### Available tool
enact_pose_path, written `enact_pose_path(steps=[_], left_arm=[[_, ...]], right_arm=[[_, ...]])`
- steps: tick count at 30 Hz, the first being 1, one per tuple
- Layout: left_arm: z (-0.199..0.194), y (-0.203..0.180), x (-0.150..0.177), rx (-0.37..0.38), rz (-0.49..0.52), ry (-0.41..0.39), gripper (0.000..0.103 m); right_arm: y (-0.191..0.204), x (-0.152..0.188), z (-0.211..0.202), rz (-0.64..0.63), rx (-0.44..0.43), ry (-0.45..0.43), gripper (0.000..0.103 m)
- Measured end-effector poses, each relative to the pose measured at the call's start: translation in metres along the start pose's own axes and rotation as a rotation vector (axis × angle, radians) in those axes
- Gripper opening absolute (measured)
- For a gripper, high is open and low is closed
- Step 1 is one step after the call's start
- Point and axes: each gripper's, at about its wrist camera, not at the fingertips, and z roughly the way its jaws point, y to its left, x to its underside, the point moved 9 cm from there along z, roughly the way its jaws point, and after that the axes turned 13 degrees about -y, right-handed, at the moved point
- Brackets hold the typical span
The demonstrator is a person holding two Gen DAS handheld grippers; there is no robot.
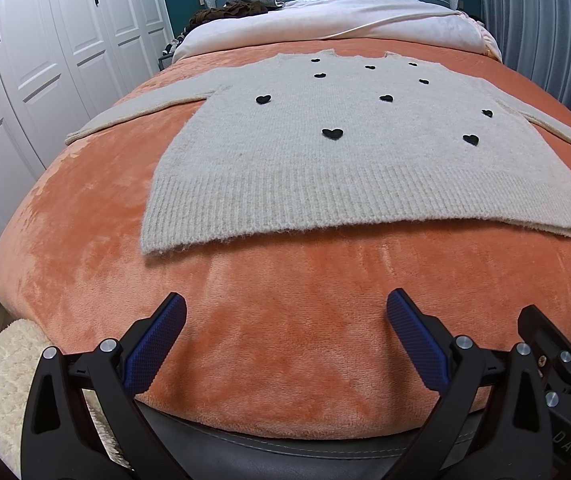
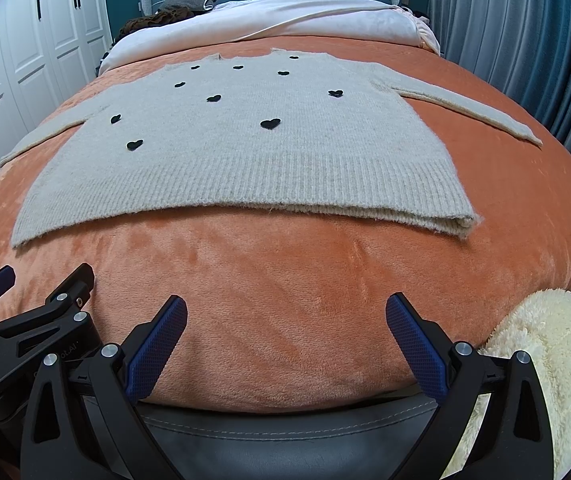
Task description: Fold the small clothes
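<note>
bed (image 1: 85, 264): orange plush blanket on top, white pillows (image 1: 365, 16) at the far end near the blue headboard.
sweater (image 1: 325, 160): lies flat on the blanket mid-bed, well ahead of both hand-held grippers, touching neither. Hem towards the cameras, neck at the far side.
sweater look: cream knit, ribbed hem band, small black hearts (image 1: 332, 133) scattered over the front. Both sleeves spread out sideways. Right hem corner shows two layers (image 2: 461, 224).
left hand-held gripper (image 1: 285, 316): fingers spread wide, nothing between them, over the near blanket edge.
right hand-held gripper (image 2: 285, 316): same, fingers apart and empty, just beside the left one.
fluffy cream fabric (image 2: 545, 340): at the foot of the bed, below the blanket edge.
</note>
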Motion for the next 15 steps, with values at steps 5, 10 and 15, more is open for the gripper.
enact_pose_path(steps=[5,10,15], left_arm=[[0.0,0.0001,0.0,0.0,0.0,0.0,0.098],[0.0,0.0001,0.0,0.0,0.0,0.0,0.098],[0.0,0.0,0.0001,0.0,0.001,0.001,0.098]], right_arm=[[0.0001,0.0005,0.0001,0.001,0.0,0.001,0.098],[0.0002,0.0003,0.0001,0.0,0.0,0.002,0.098],[-0.0005,0.0007,0.0011,0.001,0.0,0.003,0.098]])
